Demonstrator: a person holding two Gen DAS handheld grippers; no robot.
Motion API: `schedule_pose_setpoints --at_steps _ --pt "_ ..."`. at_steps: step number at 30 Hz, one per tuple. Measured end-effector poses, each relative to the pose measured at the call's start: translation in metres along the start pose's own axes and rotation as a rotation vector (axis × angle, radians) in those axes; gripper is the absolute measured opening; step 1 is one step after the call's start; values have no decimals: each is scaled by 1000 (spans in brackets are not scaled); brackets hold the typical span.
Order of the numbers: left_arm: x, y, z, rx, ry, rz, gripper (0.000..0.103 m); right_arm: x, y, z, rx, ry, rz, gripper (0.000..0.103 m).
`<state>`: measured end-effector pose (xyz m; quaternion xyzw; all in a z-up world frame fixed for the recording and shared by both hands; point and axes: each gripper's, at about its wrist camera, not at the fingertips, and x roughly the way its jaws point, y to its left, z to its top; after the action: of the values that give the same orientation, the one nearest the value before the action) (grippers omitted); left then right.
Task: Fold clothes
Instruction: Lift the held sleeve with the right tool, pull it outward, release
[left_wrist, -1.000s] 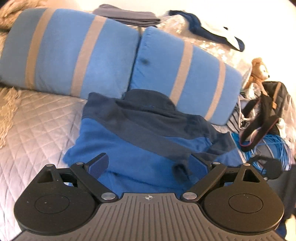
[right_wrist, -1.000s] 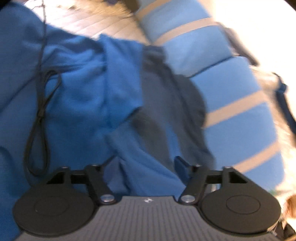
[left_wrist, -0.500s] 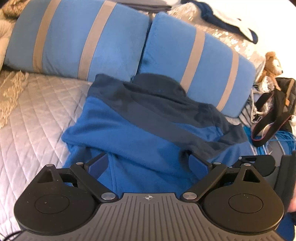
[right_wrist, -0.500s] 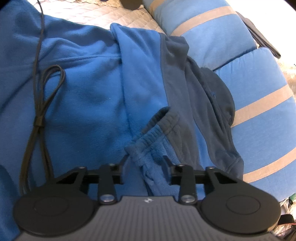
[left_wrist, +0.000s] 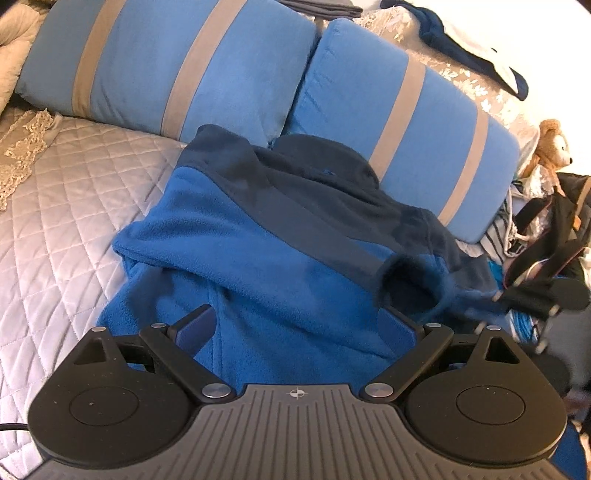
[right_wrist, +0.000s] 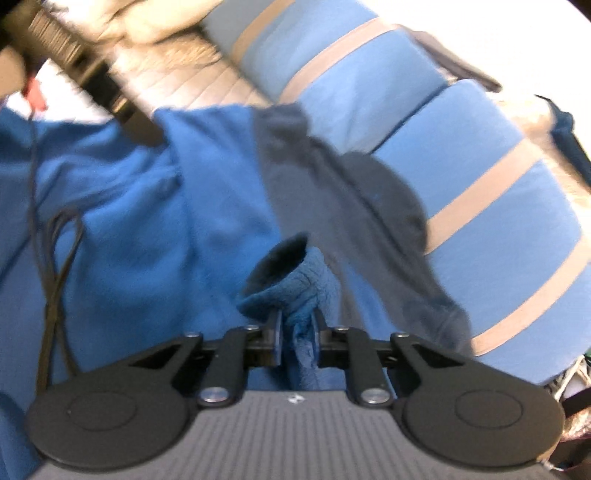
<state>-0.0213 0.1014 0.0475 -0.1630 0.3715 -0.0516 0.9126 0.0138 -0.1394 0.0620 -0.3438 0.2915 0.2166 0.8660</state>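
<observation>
Royal-blue fleece (left_wrist: 280, 258) with navy yoke, blue tan-striped pillows (left_wrist: 399, 122), seemingly silver-grey quilted bedspread (left_wrist: 74, 206).

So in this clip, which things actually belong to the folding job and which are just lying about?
Part of the job:
- blue fleece jacket with navy yoke
- its sleeve cuff, pinched in the right gripper
- left gripper, open over the jacket

Lying about:
- two blue pillows with tan stripes
- brown teddy bear
- black bag
- grey quilted bedspread
</observation>
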Motion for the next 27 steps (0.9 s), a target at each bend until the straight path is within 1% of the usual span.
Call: schedule_pose_setpoints --at_steps 2,3,6,20,25,27 --pt "1 1 1 -7 5 0 96 -7 -20 4 59 -28 -28 14" --pt "1 1 1 -9 6 -1 96 -11 -31 5 90 -39 -40 10" --pt "1 1 1 -11 8 -2 96 -23 -68 5 193 -75 -87 9" --pt "3 2 3 -10 27 -13 96 -118 -252 -77 712 -185 -423 7" --pt "1 1 3 -9 20 -23 96 -180 -314 -157 846 -139 -657 7" --pt "1 1 3 -9 18 -27 96 -195 -327 -199 892 -83 -733 7"
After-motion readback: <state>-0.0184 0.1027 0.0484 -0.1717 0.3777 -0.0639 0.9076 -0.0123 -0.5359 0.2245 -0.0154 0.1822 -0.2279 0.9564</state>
